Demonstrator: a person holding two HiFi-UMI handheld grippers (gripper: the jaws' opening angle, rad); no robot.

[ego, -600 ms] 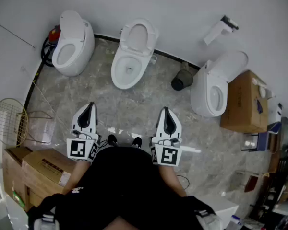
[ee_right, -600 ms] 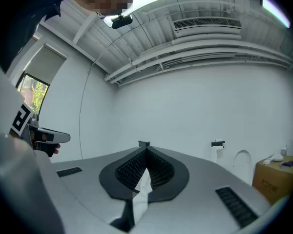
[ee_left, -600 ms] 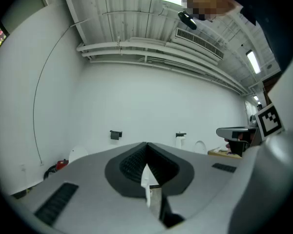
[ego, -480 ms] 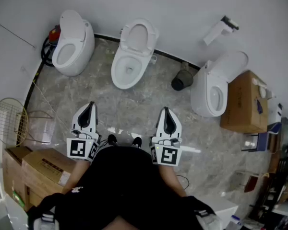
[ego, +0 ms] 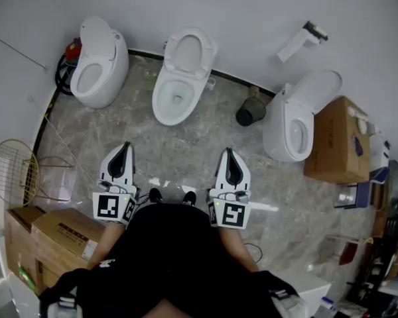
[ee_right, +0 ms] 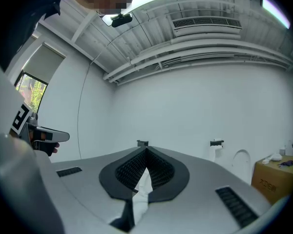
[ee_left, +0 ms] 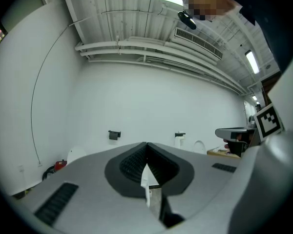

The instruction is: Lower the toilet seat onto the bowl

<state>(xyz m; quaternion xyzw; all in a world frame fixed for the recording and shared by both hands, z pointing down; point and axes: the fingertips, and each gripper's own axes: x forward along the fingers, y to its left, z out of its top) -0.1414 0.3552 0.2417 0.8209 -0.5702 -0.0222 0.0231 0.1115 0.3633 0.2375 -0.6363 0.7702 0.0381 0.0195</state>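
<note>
Both shut and empty, your left gripper [ego: 122, 147] and right gripper [ego: 229, 152] hang well short of the middle toilet [ego: 174, 95], approach pending, so you likely reach its raised seat [ego: 190, 48] next.

White walls [ego: 252, 5], grey marble floor [ego: 179, 151]

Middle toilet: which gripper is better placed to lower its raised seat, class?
Right, marginally. The raised seat sits slightly nearer the right gripper than the left gripper. Both are shut, empty and well short of it.
</note>
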